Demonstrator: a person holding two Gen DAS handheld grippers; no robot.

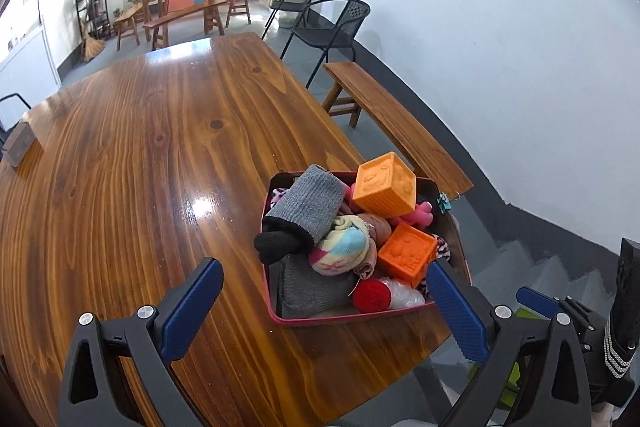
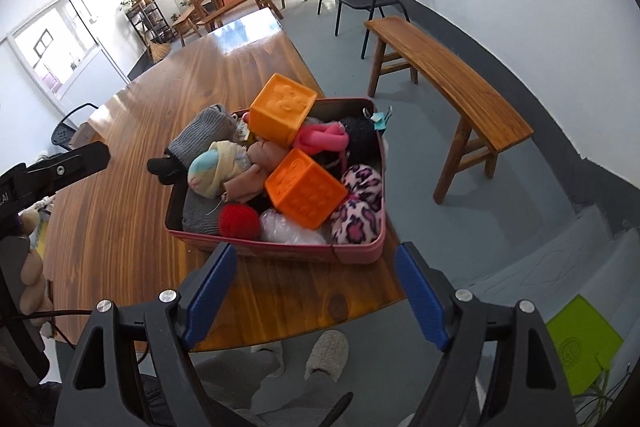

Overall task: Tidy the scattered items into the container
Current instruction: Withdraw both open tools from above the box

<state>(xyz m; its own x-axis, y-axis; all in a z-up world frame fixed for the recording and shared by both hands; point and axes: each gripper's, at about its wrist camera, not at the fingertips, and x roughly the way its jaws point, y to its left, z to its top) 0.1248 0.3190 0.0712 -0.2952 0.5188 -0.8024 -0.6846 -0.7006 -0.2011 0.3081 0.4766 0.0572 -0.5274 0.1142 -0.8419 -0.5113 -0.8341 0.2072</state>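
Right wrist | right tool (image 2: 316,291) wide open, empty, tilted down above container (image 2: 280,252) | left tool (image 1: 324,311) open

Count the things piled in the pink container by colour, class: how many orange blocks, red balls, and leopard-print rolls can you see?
Orange blocks: 2, upper and lower
Red balls: 1
Leopard-print rolls: 2, one behind the other
Total: 5, all inside the pink container
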